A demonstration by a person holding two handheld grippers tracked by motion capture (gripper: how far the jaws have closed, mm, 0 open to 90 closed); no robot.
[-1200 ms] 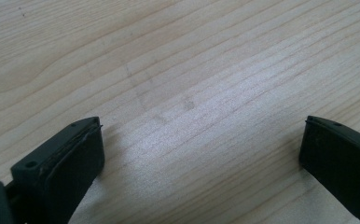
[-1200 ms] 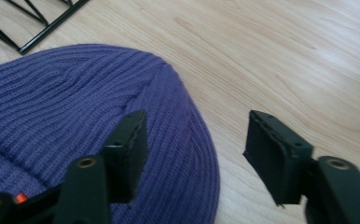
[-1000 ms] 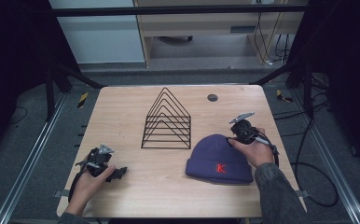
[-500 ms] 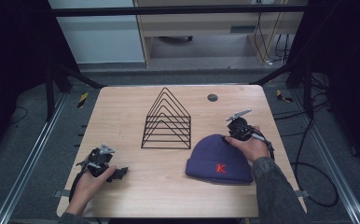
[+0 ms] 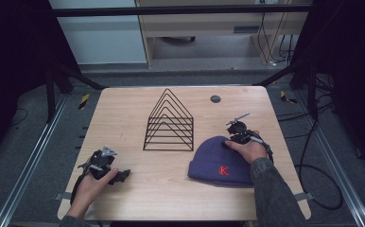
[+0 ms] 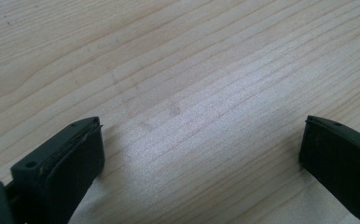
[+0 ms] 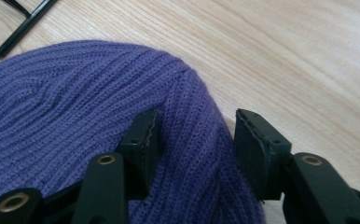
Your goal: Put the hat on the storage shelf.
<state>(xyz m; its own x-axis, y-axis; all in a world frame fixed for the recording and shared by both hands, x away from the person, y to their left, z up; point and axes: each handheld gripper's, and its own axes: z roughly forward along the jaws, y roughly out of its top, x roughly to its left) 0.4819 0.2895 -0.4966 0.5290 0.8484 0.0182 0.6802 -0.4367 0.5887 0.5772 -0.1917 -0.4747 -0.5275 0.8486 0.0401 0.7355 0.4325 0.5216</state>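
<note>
Purple knit bunches between my right gripper's half-closed jaws, which straddle a fold at the hat's edge to lift it. My left gripper rests wide and empty over the table, out of the way.

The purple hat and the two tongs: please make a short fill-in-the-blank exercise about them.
1. The letter on the purple hat is ____.
2. The right tongs straddle a fold of the ____.
3. The left tongs are open above bare ____.
4. The black wire rack stands to the ____ of the hat.

Missing words: K; hat; wood; left
</note>
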